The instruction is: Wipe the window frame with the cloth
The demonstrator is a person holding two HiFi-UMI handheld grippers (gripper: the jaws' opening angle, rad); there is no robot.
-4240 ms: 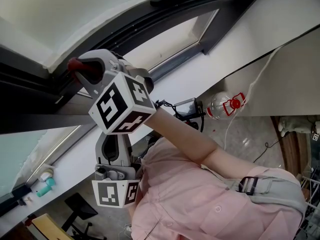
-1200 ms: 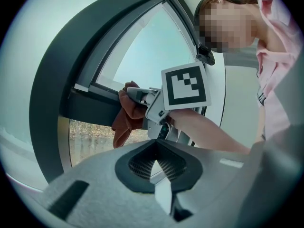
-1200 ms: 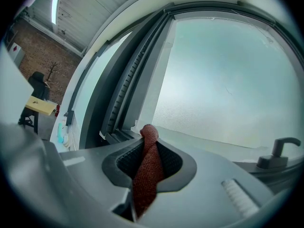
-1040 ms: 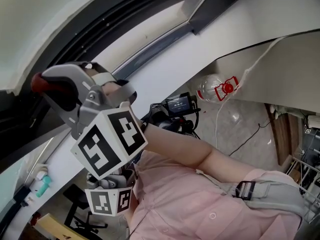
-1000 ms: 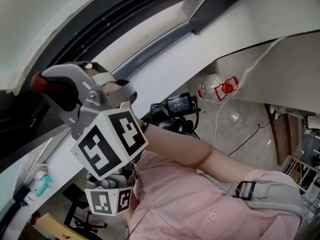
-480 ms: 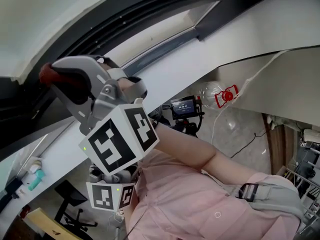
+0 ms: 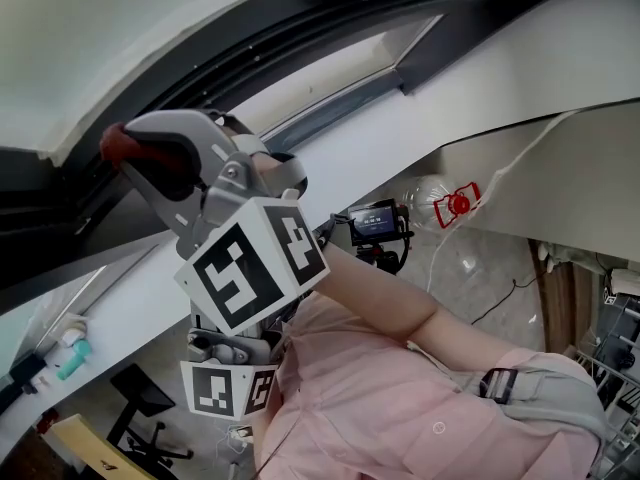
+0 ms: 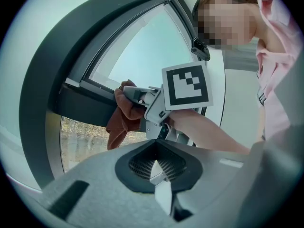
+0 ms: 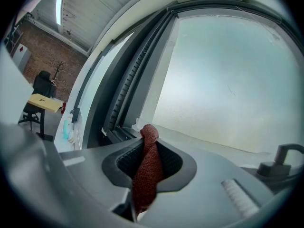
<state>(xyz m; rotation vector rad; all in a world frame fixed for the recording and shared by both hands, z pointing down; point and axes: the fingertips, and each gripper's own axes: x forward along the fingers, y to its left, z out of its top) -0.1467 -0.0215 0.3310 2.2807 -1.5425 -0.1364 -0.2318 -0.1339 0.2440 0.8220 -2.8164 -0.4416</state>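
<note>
Cloth (image 9: pixel 144 179) clamped tight in right hand-held gripper (image 9: pixel 148 148), tip by the window frame (image 9: pixel 121 94).

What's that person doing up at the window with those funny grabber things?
A person is cleaning the window. The right claw is shut on a reddish-brown cloth and holds it up by the dark window frame. The left claw is shut with nothing in it and hangs lower down, close to the person's chest.
</note>
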